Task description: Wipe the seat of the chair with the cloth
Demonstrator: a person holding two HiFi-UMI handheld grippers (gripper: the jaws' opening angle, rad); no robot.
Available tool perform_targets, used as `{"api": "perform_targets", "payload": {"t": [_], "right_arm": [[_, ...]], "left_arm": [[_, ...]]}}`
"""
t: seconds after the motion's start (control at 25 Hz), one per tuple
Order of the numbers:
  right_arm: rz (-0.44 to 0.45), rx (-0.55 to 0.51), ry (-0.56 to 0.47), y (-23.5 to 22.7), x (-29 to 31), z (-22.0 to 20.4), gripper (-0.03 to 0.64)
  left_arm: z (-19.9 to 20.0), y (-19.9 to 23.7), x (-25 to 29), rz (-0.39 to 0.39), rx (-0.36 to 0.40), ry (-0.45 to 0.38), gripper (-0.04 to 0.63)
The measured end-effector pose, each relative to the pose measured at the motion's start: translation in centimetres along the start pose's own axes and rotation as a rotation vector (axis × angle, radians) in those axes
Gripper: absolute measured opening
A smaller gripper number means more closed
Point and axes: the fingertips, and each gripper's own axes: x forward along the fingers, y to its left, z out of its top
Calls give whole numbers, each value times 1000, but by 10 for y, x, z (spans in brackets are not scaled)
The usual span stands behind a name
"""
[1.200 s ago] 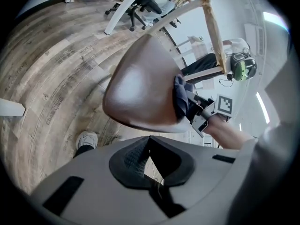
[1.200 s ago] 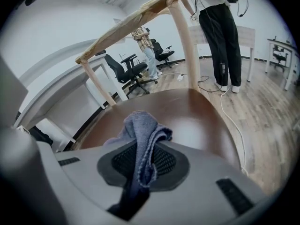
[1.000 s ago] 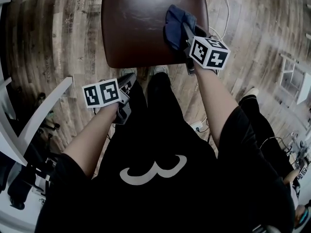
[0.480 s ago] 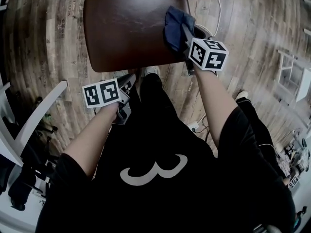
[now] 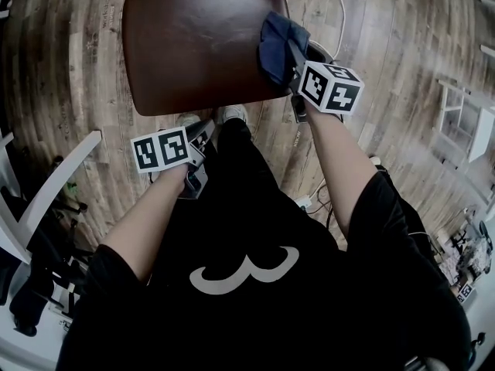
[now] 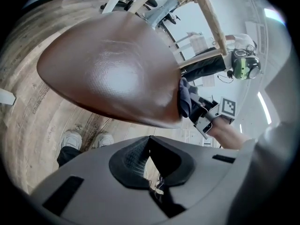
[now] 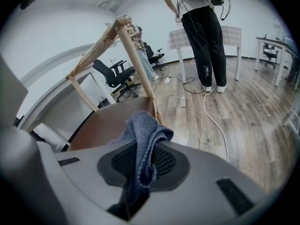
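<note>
The chair seat (image 5: pixel 193 45), brown and shiny, is in front of me at about 12 o'clock in the head view, over the wooden floor (image 5: pixel 69 68). At the left, my left gripper (image 6: pixel 149 146) hangs near the front edge of the seat, at about 6 o'clock from its middle, and does not touch it. Its jaws are together and nothing is between them (I see only floor in the small gap behind the tips). Just beside it, under the front edge, are my two shoes (image 5: pixel 232 114).

Going to the right, the cloth (image 5: pixel 275 39), dark blue, is at the right edge of the seat, at about 3 o'clock from the seat's middle. It lies over this edge and seems to touch the leather. My right gripper (image 5: pixel 289 51) is clamped on the cloth: in the right gripper view the fabric goes down between the two pads and a bunch of it stands up above them. Beyond the cloth rises the wooden frame (image 7: pixel 136 55) of the chair back. More to the right a white cable (image 5: pixel 340 14) runs on the floor, and a person (image 7: pixel 204 36) in black trousers stands at about 1 o'clock, well apart from the chair.
</note>
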Motion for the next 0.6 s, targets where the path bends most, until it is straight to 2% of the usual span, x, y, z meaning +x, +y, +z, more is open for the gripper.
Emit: {"api": "perform_targets", "payload": {"t": [0.24,0.6], "right_arm": [[-1,1,-37,13,-13,6,54],[65,4,-113,75,-34,15,54]], "left_arm": [[-4,8,-8,4,5,-10,12],[-19,39,-30,-9,-37,-29,12]]}}
